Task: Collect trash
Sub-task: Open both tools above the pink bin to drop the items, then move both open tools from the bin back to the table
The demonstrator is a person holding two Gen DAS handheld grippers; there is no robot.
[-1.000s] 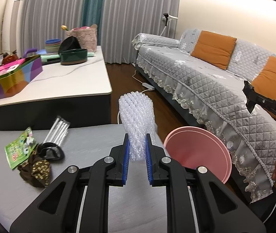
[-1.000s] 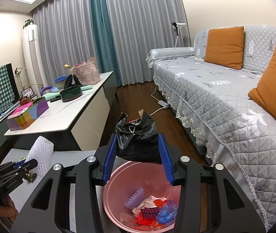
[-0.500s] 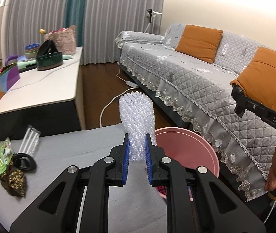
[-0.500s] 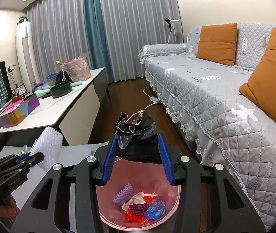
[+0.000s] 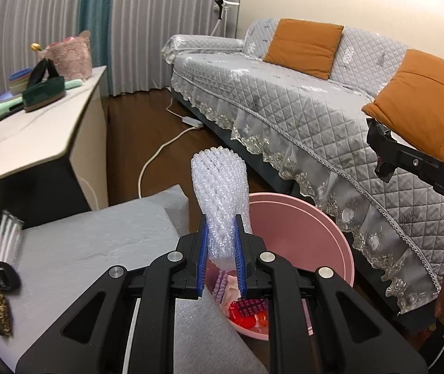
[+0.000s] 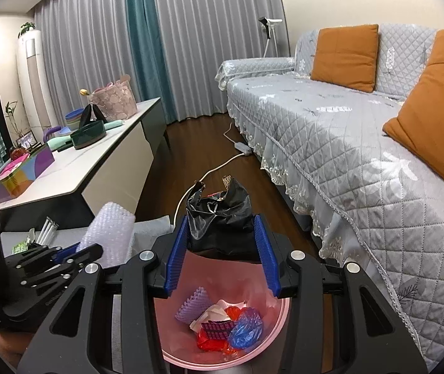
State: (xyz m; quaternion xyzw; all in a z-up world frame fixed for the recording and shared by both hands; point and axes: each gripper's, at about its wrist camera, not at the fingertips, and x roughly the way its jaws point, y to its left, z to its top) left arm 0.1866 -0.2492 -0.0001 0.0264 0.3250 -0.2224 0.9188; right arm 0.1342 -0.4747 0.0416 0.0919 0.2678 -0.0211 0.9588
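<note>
1. Living room, left wrist view: left gripper [image 5: 220, 249] nearly closed, pinching white foam net [image 5: 220, 193] at its base, tip near pink bin [image 5: 331, 227] rim. Risk: releasing now drops it on grey pad [image 5: 97, 243].
2. Right wrist view: right gripper [image 6: 220, 249] half-open, clamped on black bag [image 6: 218, 221] directly over the bin; springy bag may catch on the pads.

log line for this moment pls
left gripper: shut on foam net sleeve, nearing bin | right gripper: shut on black bag above pink bin | table: wrappers left
</note>
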